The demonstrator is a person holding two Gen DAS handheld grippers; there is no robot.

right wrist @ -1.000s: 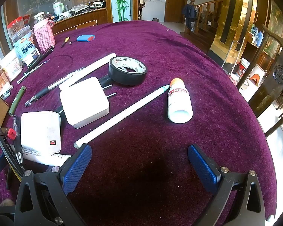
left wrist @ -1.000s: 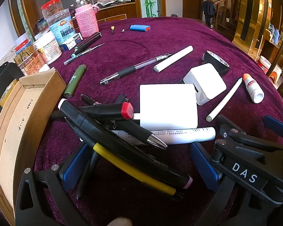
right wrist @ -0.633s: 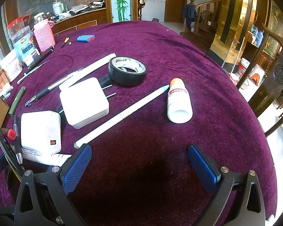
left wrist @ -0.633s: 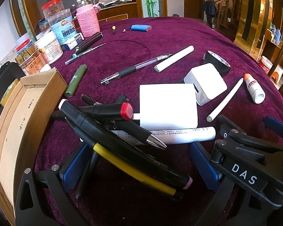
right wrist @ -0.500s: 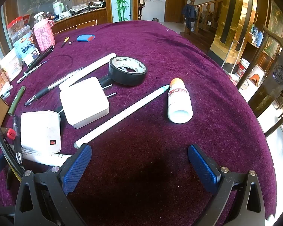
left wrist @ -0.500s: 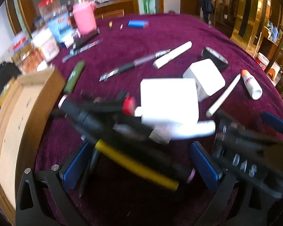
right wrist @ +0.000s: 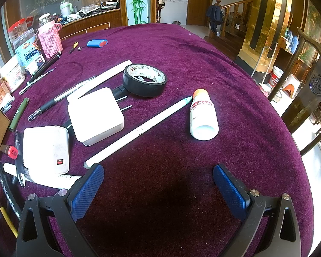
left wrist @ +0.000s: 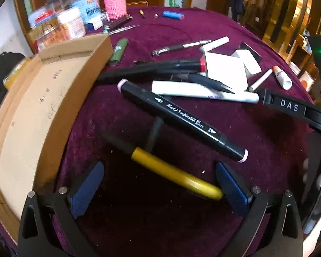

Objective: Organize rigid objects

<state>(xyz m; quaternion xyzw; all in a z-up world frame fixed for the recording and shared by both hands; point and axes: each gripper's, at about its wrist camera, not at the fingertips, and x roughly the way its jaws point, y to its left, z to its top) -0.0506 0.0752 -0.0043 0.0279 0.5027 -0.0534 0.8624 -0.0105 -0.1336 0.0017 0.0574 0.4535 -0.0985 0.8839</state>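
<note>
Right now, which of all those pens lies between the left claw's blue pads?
The yellow-and-black pen. Its yellow end sits between the left claw's open pads; the black art marker lies just beyond it, the others farther off.

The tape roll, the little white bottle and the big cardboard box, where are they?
Tape roll [right wrist: 145, 84], right wrist view, black outer side.
White bottle [right wrist: 203, 115], right wrist view, middle of its body.
Cardboard box [left wrist: 32, 115], left wrist view, bare inside floor.

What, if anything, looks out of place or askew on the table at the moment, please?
The pens are piled crisscross beside the cardboard box, not in it: the black art marker lies across a yellow-handled tool. The white bottle lies on its side.
</note>
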